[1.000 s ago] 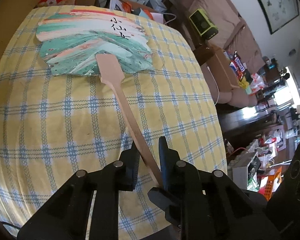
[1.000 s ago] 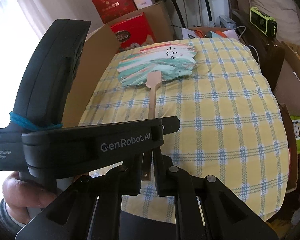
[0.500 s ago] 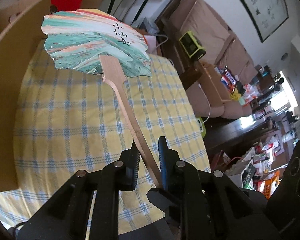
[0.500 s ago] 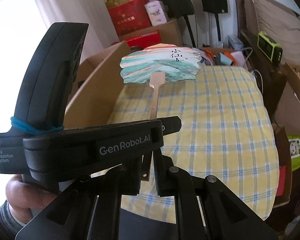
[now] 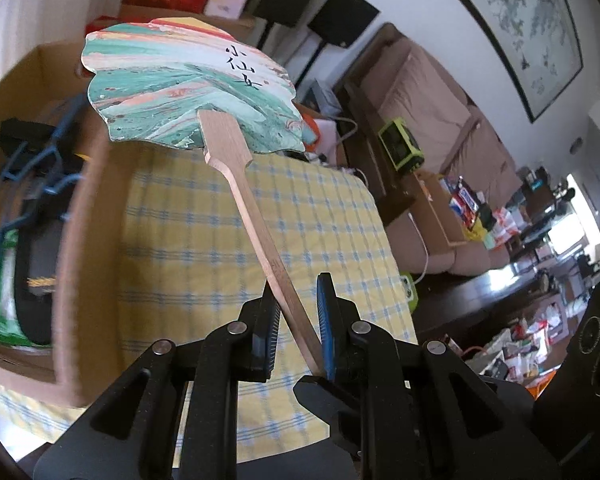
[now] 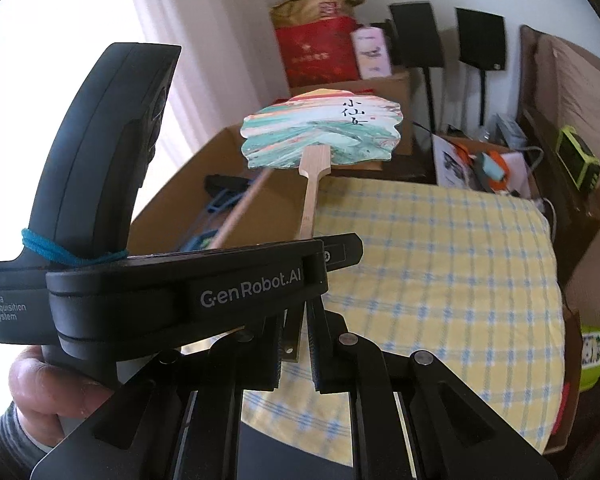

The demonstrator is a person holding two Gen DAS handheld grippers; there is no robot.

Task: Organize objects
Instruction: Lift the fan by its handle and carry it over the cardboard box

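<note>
Left wrist view: both tools, left tool (image 5: 296, 320) and right tool (image 6: 294, 350), are clamping the fan (image 5: 188, 88) handle, carrying it above the surface (image 5: 204, 240); next, probably lowering it into the box (image 5: 88, 216) at left.

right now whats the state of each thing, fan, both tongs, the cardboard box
fan: off the yellow checked tablecloth, held by its wooden handle
left tongs: shut on the handle
right tongs: shut on the handle's end
cardboard box: open-topped, already has things inside
</note>
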